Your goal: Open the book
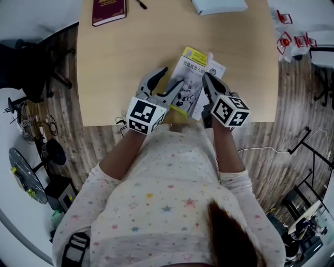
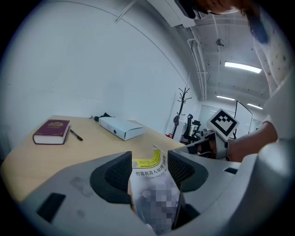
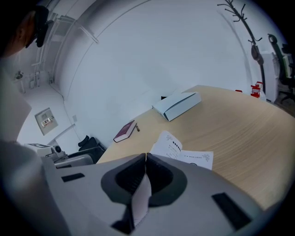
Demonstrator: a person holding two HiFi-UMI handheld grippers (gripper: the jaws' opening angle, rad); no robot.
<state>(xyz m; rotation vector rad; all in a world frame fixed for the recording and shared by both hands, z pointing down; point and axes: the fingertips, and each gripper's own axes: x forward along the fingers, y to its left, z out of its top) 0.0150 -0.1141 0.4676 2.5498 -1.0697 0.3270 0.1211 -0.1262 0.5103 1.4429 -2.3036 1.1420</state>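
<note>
A thin book (image 1: 189,78) with a white and yellow cover lies near the front edge of the wooden table (image 1: 120,68). My left gripper (image 1: 166,84) is at its left side. In the left gripper view the book (image 2: 153,184) stands between the two jaws, which are shut on it (image 2: 150,161). My right gripper (image 1: 210,86) is at the book's right side, shut (image 3: 146,159) on a thin white leaf (image 3: 140,200) of the book. Beyond those jaws, white printed pages (image 3: 182,150) lie flat on the table.
At the table's far side are a maroon book (image 1: 108,10), a pen (image 1: 141,4) and a white box (image 1: 219,5). Red objects (image 1: 292,39) sit on the floor to the right. Chairs and cables stand on the floor to the left.
</note>
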